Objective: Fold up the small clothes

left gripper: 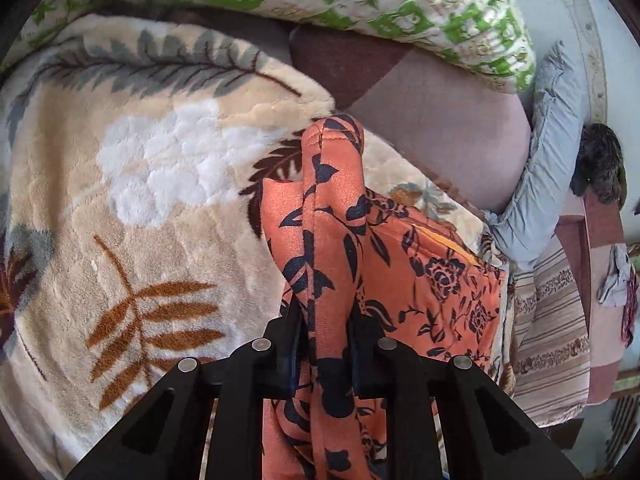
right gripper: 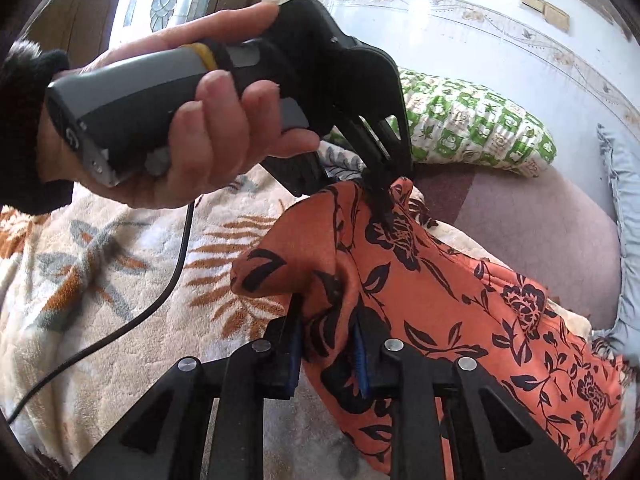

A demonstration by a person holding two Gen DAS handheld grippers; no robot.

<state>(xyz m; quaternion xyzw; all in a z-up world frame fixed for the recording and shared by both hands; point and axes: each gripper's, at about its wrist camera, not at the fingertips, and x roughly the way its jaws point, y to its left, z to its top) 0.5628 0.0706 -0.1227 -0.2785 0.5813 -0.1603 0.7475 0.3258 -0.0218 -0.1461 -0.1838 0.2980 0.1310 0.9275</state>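
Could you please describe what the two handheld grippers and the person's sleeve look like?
Both grippers are matte black with silver round pins: the left gripper and the right gripper, whose fingers carry blue pads. The other tool has a grey handle, a yellow band and a black cable. The sleeve is black and fuzzy.

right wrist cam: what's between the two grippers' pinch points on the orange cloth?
Only the orange, black-flowered garment itself: a raised ridge runs from the right gripper to the left gripper. Nothing else, in the right wrist view.
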